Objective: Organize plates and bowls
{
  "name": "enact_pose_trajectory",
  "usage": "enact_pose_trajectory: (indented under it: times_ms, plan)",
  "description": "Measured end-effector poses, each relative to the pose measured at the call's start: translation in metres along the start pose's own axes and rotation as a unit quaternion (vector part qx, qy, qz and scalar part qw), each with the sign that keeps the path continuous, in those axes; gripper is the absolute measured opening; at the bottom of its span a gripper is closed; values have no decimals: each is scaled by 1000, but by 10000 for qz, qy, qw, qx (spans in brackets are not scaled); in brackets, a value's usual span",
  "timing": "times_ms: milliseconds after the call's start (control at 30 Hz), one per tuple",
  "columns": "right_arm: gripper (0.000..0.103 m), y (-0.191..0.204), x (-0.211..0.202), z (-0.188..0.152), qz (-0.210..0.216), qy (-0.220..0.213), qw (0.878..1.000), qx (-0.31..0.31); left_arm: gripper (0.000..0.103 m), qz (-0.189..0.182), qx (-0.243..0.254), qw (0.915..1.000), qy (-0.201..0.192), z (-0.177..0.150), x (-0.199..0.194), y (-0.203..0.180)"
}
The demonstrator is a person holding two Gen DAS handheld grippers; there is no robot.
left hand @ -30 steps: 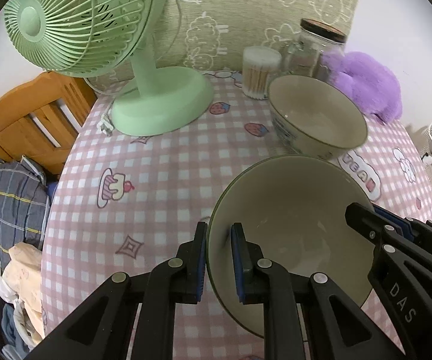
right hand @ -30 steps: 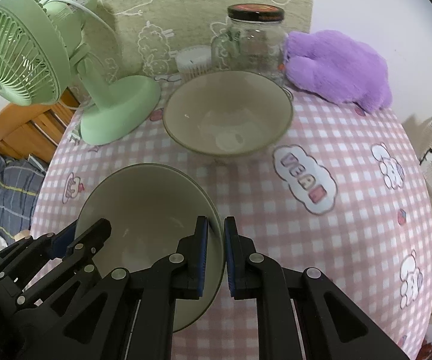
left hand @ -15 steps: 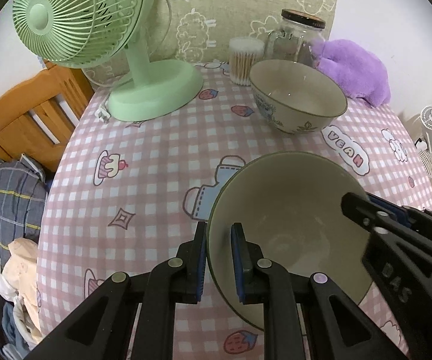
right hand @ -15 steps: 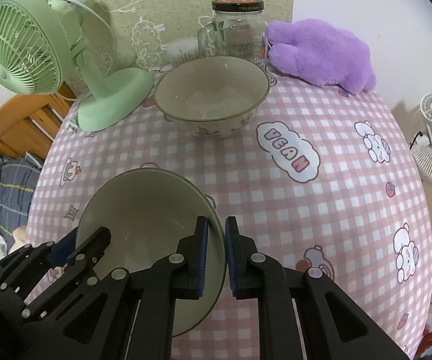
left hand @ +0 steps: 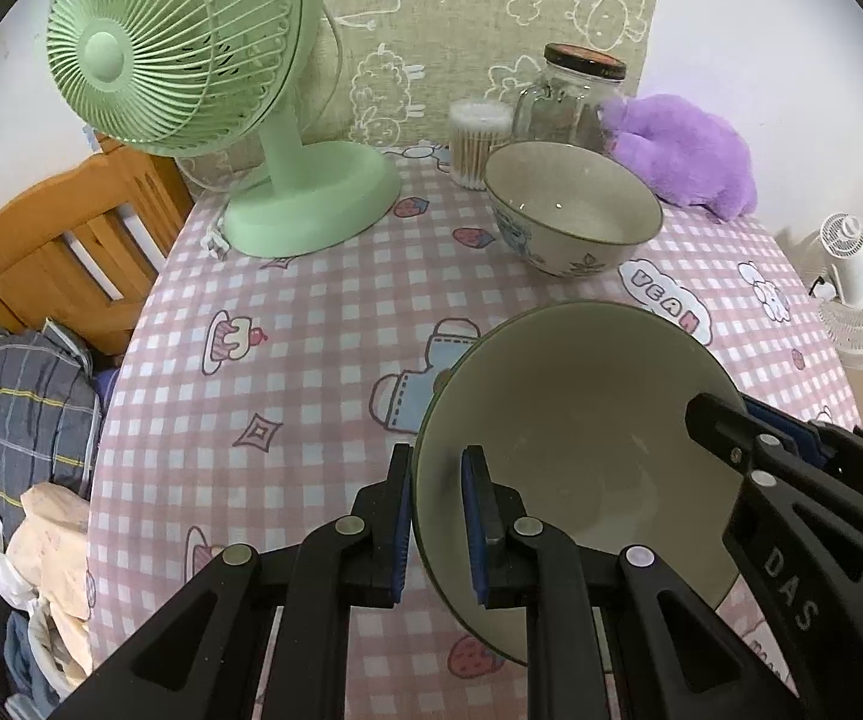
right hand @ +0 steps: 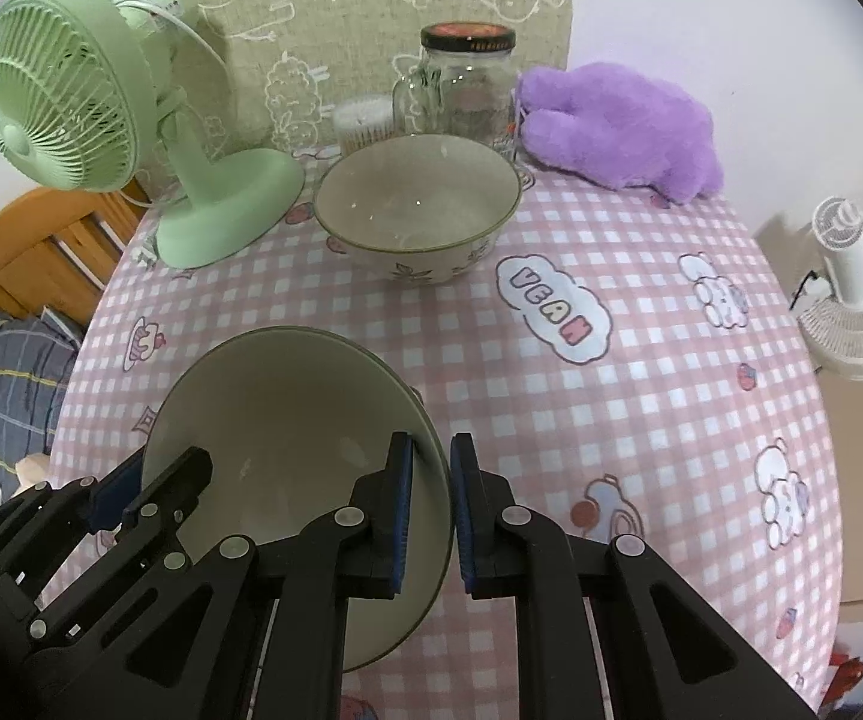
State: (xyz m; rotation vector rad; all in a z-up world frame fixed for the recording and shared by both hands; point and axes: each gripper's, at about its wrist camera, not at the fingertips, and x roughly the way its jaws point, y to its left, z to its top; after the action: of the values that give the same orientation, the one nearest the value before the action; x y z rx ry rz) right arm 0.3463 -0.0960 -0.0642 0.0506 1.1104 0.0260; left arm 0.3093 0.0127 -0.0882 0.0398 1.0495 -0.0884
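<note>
A: Both tools are on the same dish here. The left tool [left hand: 436, 516] is pinching the near-left rim of the held bowl [left hand: 581, 450], one pad outside the wall and one inside.

B: And the right tool [right hand: 431, 504] has the opposite rim, pinched the same way, a pad on each side. So the held bowl hangs between the two, tipped a little toward the cameras, with the pink checked table [right hand: 641, 420] showing beneath it.

A: It looks clear of the cloth to me, though the underside is hidden, so I can't swear to the gap.

B: Now the relation that matters: the patterned bowl [right hand: 416, 210] stands upright straight ahead, further back on the table, well apart from the held one.

A: From the left view that patterned bowl [left hand: 572, 210] sits ahead and slightly right; from the right view, ahead and slightly left. So it lies on the midline between the hands, and neither hand is clearly nearer.

B: My read is a nesting move: carry forward, level out, lower into the open mouth.

A: Watch the crowd behind it: the glass jar [right hand: 467, 90], the cotton swab tub [left hand: 479, 144], the purple plush [right hand: 623, 126]. The green fan [left hand: 191, 60] stands off to the left.
</note>
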Motion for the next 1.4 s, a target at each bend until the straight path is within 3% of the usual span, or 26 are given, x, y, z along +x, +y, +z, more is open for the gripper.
enact_pose_trajectory:
  times_ms: [400,833,1167,1400]
  plan:
    - [14,-6,-18,-39,-131,151,9996,200,13,-177,150,9997,103,-30,-15,-7]
    - [14,0,-94,-57,-376,-394,9979,355,13,-474,279,9978,-370,-40,-82,-5]
    - [14,-6,-139,-78,-243,-670,9970,298,13,-414,190,9972,-587,-59,-123,-15]
    - [14,-34,-158,-91,24,-680,9976,118,13,-269,-101,9974,-658,-75,-144,-41]
